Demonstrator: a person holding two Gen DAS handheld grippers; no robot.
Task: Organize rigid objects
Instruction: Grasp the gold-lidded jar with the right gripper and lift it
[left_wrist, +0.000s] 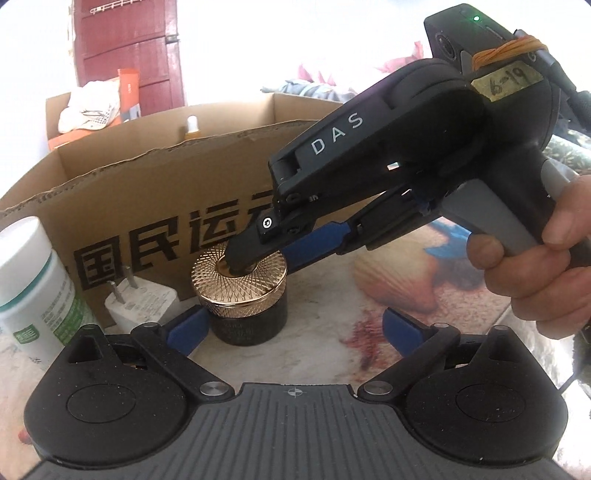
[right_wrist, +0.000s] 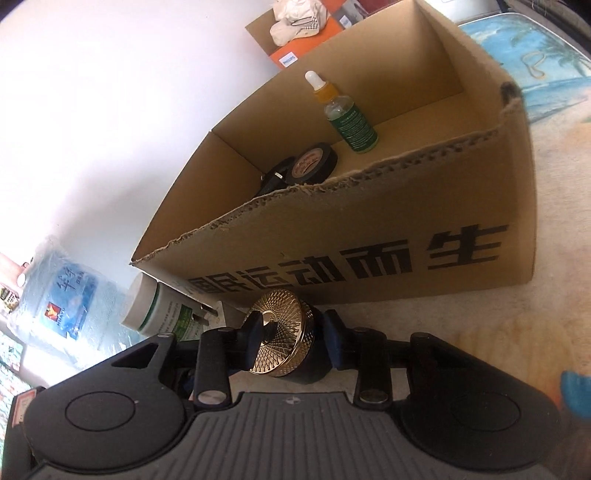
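A dark jar with a gold patterned lid (left_wrist: 240, 284) stands on the table in front of the cardboard box (left_wrist: 155, 192). My right gripper (left_wrist: 258, 254) reaches in from the right and is shut on the jar, one finger on the lid top, the blue one behind. In the right wrist view the jar (right_wrist: 284, 339) sits gripped between the fingers (right_wrist: 334, 341). My left gripper (left_wrist: 291, 328) is open, its blue fingertips (left_wrist: 186, 328) just in front of the jar and not touching it. The box (right_wrist: 369, 229) holds a dropper bottle (right_wrist: 347, 118) and a black tape roll (right_wrist: 314, 162).
A white bottle with a green label (left_wrist: 33, 280) and a white plug charger (left_wrist: 140, 299) stand left of the jar against the box. A water jug (right_wrist: 62, 291) lies at far left. Another box with a cloth (left_wrist: 88, 110) is behind.
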